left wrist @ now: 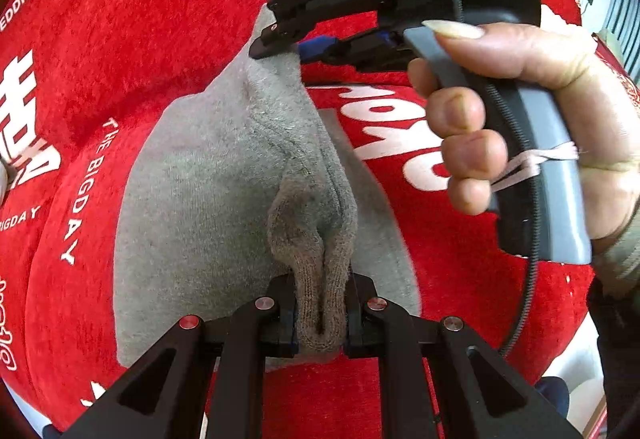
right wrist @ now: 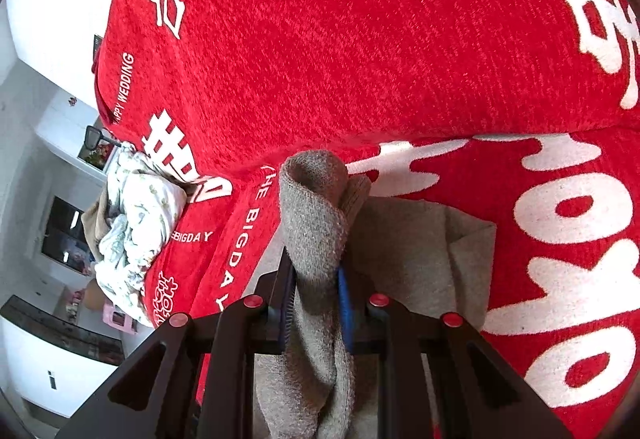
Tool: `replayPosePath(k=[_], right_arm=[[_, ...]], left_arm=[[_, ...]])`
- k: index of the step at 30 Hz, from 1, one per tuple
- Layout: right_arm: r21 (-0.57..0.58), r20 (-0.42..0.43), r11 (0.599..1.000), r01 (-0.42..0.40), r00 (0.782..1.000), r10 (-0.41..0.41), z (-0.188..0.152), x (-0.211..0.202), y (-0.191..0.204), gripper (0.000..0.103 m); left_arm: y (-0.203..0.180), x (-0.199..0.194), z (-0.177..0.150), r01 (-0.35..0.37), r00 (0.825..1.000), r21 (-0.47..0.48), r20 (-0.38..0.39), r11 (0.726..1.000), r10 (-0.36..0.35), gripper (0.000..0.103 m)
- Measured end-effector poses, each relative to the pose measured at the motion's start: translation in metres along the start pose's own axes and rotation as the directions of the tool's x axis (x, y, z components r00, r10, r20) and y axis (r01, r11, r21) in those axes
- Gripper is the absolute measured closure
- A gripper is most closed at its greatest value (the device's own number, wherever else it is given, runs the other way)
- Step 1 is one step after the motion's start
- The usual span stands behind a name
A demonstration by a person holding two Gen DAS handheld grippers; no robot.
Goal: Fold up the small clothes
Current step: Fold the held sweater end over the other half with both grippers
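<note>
I have both tongs on the one small grey knitted garment [left wrist: 224,199], which lies on the red plush blanket with white lettering [left wrist: 160,39]; what the blanket covers I cannot tell. My left tongs [left wrist: 320,315] are clenched on a bunched, ribbed edge of the grey cloth at 6 o'clock in the left wrist view; the knit is pinched into two ridges between the fingers. My right tongs [right wrist: 316,303] are clenched on another gathered edge of the same garment, which stands up in a rolled hump toward 12 o'clock in the right wrist view; from the left they show at 1 o'clock, biting the far corner of the cloth, with my right hand [left wrist: 520,111] around the grey handle.

As I judge it, the fold is under way and not finished; the cloth is lifted and ridged between the two grips, while a flat grey layer [right wrist: 432,255] lies beneath at 3 o'clock in the right view, so one part seems already laid down. Left to do: carry the held edges over, lay them flat, let go and smooth. A crumpled white patterned cloth [right wrist: 136,219] waits at 9 o'clock on the blanket's edge, seemingly not yet folded.
</note>
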State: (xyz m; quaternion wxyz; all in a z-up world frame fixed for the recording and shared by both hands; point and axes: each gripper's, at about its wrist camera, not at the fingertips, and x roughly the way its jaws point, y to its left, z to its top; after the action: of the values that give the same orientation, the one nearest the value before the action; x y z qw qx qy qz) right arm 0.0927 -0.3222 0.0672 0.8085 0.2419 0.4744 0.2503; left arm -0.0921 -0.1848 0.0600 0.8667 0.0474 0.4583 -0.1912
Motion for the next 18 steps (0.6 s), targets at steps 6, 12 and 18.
replayPosePath(k=[6,12,18], right_arm=[[0.01,0.012,1.0,0.002,1.0,-0.002,0.002,-0.009,-0.01,0.082],[0.052,0.012,0.999,0.009,1.0,-0.009,-0.003,-0.008,-0.033,0.082],[0.097,-0.01,0.995,0.038,0.999,-0.037,-0.012,0.005,-0.059,0.082]], left_arm=[[-0.01,-0.001,0.005,0.02,1.0,0.018,-0.002,1.0,-0.02,0.089],[-0.018,0.016,0.005,0.027,0.999,0.037,-0.036,0.999,-0.025,0.089],[-0.019,0.039,0.002,0.033,0.996,0.034,-0.088,0.999,-0.03,0.089]])
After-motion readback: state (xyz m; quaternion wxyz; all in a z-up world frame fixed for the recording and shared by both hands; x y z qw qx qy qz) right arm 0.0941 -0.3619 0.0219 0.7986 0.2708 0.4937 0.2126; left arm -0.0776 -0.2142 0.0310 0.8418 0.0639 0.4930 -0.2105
